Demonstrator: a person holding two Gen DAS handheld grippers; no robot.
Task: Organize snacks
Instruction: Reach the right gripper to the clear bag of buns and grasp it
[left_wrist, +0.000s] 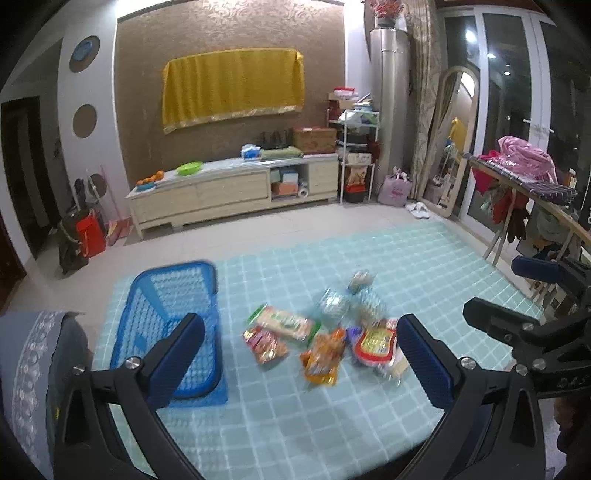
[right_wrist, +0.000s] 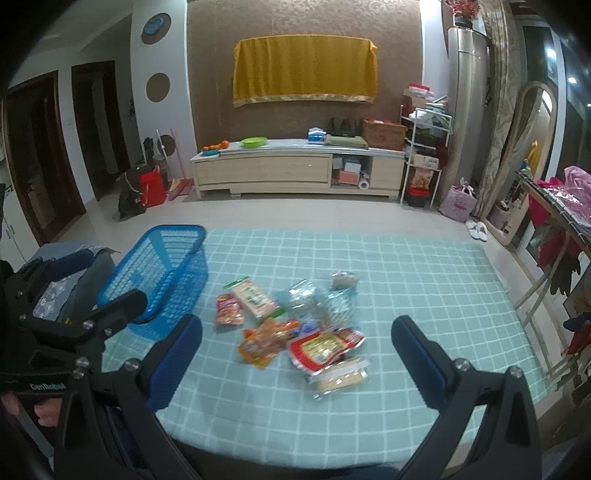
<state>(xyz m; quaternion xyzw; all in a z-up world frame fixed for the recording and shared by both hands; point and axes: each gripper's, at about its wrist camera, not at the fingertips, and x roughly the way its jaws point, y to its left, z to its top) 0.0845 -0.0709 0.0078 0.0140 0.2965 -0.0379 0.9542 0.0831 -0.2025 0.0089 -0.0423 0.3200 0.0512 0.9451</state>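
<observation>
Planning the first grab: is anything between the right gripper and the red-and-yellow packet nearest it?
Nothing visible. The right gripper is open, with the red-and-yellow packet lying between its fingers' line of approach on the checked cloth.

Ahead of you a brown patterned wall (right_wrist: 303, 44) carries a yellow cloth (right_wrist: 304, 72) draped over something mounted there. Below it runs a long pale TV cabinet (right_wrist: 295, 171) on a light tiled floor (right_wrist: 295, 212). To your right stand a white shelf rack (right_wrist: 424, 158), a leaning mirror (right_wrist: 532, 155) and dark glass doors (left_wrist: 517, 110) reflecting ceiling lights.
</observation>
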